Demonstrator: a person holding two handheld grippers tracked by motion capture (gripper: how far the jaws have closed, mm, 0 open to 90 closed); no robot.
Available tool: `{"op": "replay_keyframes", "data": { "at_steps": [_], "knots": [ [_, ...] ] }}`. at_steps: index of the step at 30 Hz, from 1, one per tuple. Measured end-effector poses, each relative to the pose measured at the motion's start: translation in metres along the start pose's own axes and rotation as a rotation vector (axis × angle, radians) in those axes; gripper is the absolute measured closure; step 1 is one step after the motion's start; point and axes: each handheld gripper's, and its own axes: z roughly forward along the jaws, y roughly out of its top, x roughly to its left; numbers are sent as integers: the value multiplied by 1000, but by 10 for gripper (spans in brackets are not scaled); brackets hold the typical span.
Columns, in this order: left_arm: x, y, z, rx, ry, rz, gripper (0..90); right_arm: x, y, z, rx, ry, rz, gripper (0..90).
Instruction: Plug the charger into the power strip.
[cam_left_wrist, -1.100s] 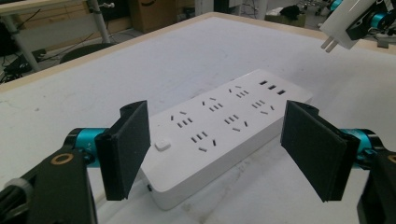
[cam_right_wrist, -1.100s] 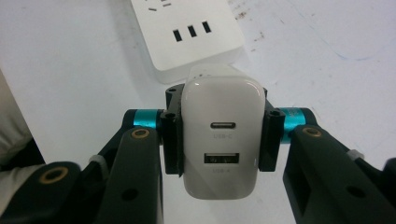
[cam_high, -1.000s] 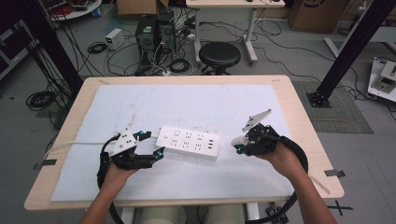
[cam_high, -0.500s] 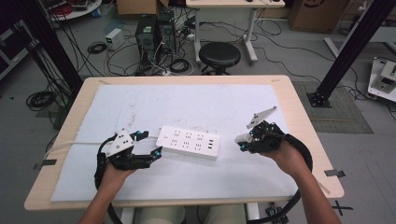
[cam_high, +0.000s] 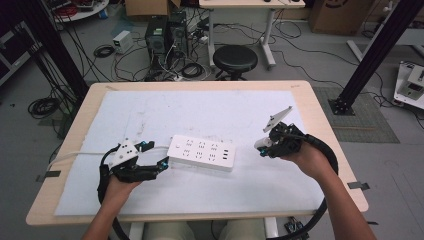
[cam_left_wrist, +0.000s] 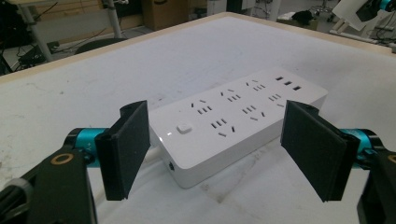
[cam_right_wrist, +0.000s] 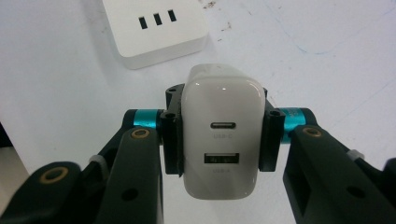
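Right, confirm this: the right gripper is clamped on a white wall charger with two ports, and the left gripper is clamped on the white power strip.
Not quite. The right gripper is clamped on the white wall charger, but the left gripper stands open: in the left gripper view its black pads flank the white power strip without touching it.

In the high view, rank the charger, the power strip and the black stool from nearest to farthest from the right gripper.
1. Charger: white, clamped between the jaws of the right gripper, at the mat's right side.
2. Power strip: flat on the white mat, to the gripper's left, mid-table.
3. Black stool: on the floor beyond the table's far edge.
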Motion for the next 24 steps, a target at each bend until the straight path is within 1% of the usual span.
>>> {"op": "replay_keyframes", "data": {
  "at_steps": [5,6,7,8,11,16,17,18,19,24],
  "knots": [
    [3,-3,-4,-4,8,-11,242,2,17,2,17,0,-41,629],
    [3,-3,-4,-4,8,-11,242,2,17,2,17,0,-41,629],
    [4,-5,-7,-8,15,-15,242,3,31,5,23,-8,-74,629],
    [5,-5,-8,-8,15,-21,242,3,33,6,24,-6,-79,629],
    [7,-7,-11,-10,22,-22,242,5,45,10,33,7,-102,629],
    [9,-9,-14,-13,28,-27,242,10,67,22,45,32,-159,629],
    [10,-10,-14,-11,29,-27,242,11,70,24,48,30,-163,629],
    [10,-10,-14,-11,30,-29,242,11,73,26,49,36,-168,629],
    [11,-11,-14,-7,31,-30,242,11,76,27,58,40,-163,629],
    [12,-13,-14,-9,32,-41,242,11,88,38,72,66,-186,629]
  ]
}}
